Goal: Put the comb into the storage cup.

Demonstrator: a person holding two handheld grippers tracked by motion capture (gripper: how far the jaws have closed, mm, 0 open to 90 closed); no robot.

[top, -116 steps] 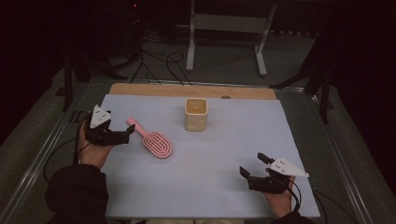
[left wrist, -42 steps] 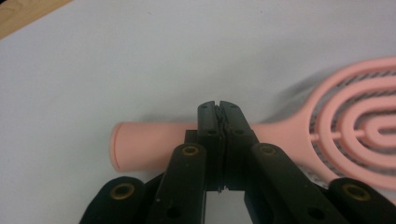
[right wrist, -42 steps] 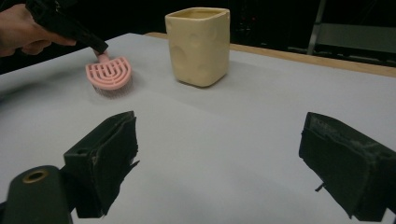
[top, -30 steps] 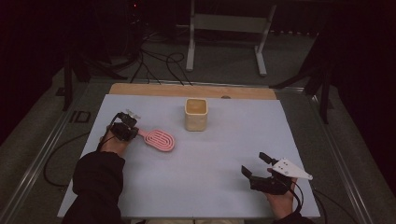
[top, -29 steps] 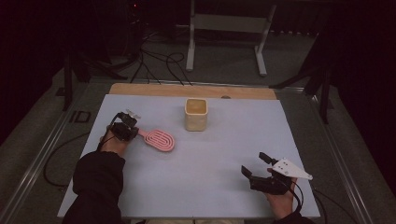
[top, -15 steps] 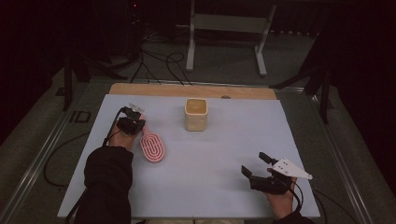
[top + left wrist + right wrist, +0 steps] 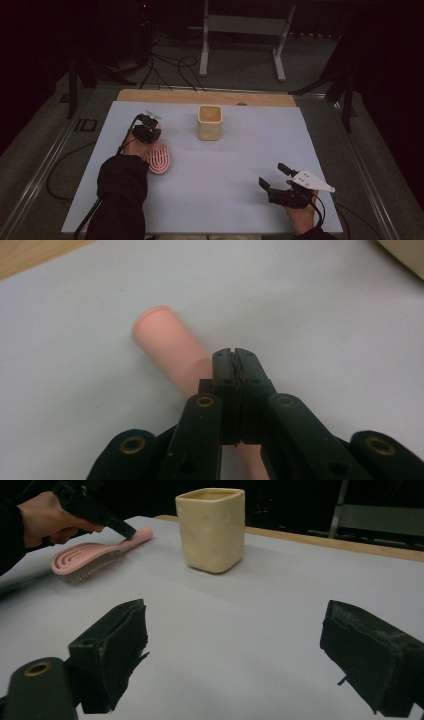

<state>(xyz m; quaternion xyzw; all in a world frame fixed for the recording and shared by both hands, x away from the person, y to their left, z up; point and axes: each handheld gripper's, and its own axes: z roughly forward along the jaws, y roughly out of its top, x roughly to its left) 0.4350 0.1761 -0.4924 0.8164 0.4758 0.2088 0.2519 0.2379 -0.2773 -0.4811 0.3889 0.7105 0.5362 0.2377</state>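
A pink hairbrush point(image 7: 159, 159) lies on the white table cover point(image 7: 240, 160), its head toward the person and its handle pointing away. My left gripper point(image 7: 151, 134) is over that handle with its jaws shut. In the left gripper view the pads point(image 7: 234, 354) meet with nothing between them, and the pink handle point(image 7: 167, 342) runs underneath and out to the left. From the right gripper view the left gripper's tip point(image 7: 127, 531) rests on the handle of the brush point(image 7: 85, 560). A cream square cup point(image 7: 209, 122) point(image 7: 212, 527) stands upright mid-table. My right gripper point(image 7: 273, 175) point(image 7: 250, 645) is open at the near right.
A wooden strip point(image 7: 200, 96) runs along the table's far edge. Beyond it a grey metal stand point(image 7: 240, 30) and loose cables point(image 7: 165, 65) sit on the dark floor. The left sleeve point(image 7: 120, 195) lies over the near left of the table.
The left gripper has shifted right and away with its tip on the handle. The brush has swung round, from pointing its head right to pointing it toward the person. The right gripper has stayed put.
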